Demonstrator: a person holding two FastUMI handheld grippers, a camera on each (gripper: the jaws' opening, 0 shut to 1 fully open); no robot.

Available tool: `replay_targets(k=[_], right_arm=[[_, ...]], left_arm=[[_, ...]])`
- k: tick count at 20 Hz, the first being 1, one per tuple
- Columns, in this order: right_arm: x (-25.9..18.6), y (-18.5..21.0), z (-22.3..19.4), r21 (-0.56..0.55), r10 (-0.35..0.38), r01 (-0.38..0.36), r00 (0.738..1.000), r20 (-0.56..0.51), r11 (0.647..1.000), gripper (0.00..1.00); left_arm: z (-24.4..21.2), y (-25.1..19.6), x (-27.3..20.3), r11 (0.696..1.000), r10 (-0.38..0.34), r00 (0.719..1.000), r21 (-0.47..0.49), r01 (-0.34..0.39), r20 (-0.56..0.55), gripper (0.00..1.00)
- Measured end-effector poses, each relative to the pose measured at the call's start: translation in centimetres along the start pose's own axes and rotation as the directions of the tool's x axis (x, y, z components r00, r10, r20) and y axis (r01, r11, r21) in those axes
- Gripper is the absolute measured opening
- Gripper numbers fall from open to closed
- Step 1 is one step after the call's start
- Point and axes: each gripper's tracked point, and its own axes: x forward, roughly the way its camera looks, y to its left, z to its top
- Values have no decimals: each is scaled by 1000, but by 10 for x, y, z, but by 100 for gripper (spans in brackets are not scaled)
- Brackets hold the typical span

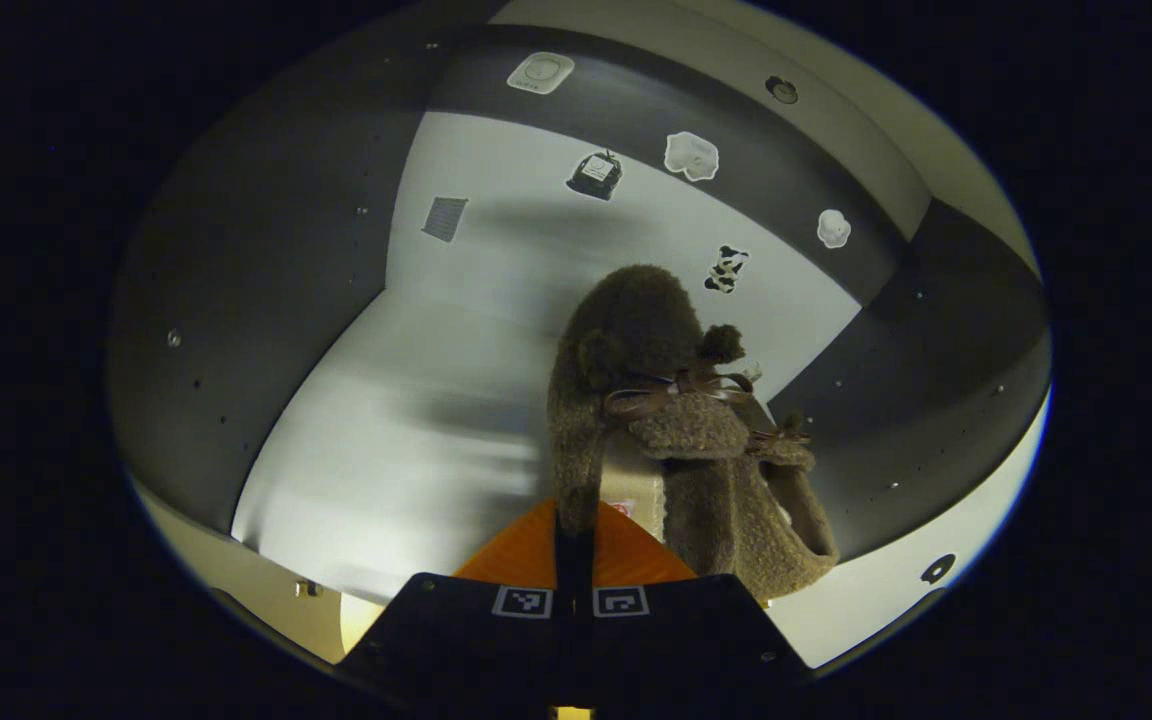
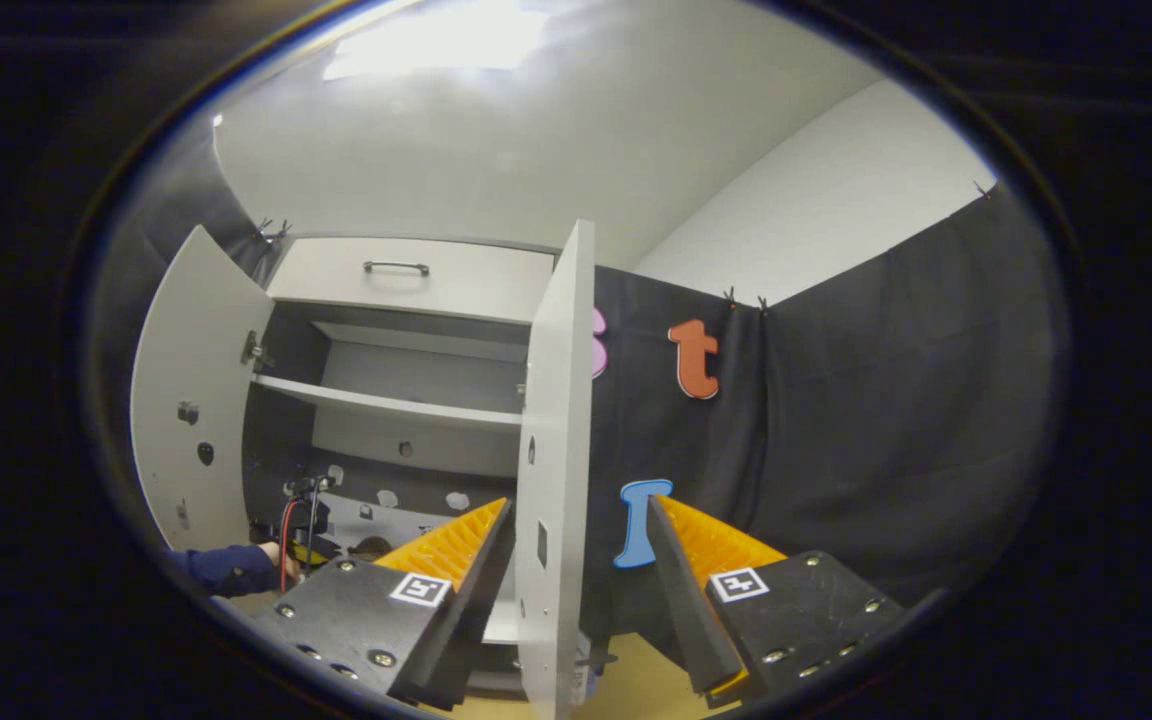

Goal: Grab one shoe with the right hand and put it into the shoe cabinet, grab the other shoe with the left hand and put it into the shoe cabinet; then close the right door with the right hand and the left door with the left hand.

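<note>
In the left gripper view, my left gripper (image 1: 576, 525) is inside the cabinet's lower compartment, shut on the rim of a brown fuzzy shoe (image 1: 626, 330) with a ribbon bow. A second matching shoe (image 1: 736, 500) lies right beside it on the pale cabinet floor (image 1: 396, 440), opening toward me. In the right gripper view, my right gripper (image 2: 578, 503) is open, its fingers standing on either side of the edge of the open right door (image 2: 556, 400), not pressing on it. The left door (image 2: 181, 400) stands wide open.
Dark side walls (image 1: 256, 280) close in the compartment, and several stickers (image 1: 691, 155) dot its back. A shelf (image 2: 386, 402) and a drawer with a handle (image 2: 396, 267) sit above. A person's sleeve (image 2: 226, 568) reaches into the cabinet at lower left.
</note>
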Motion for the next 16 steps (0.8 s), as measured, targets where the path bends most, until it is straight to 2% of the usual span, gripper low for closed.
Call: replay_targets(k=[1,5,6,7,9,11,13,16], right_arm=[[0,-2,-1,-1,-6,6,1000,-2,1000,79],[4,-10,-5,-14,-27,27,1000,-7,1000,79],[5,-14,-6,-19,-34,34,999,-9,999,79],[5,-16,-8,-24,-41,41,999,-11,999,79],[9,-18,-14,-20,-56,56,998,-10,998,79],[13,-24,-18,-18,-74,73,997,-10,997,79],[15,-34,-24,-15,-88,88,996,-23,996,79],[22,-39,-35,2,-89,89,995,-51,996,79]], left_arm=[[-1,2,6,999,17,1000,31,-17,-4,0],[2,-4,14,991,41,999,132,-38,-24,13],[3,-4,14,988,55,998,148,-50,-31,13],[0,-2,14,984,74,997,162,-68,-32,30],[-1,1,8,979,105,994,177,-97,-33,56],[6,1,0,975,113,993,191,-114,15,81],[20,-3,-15,976,108,990,179,-123,93,83],[37,-21,-49,985,47,976,151,-80,214,90]])
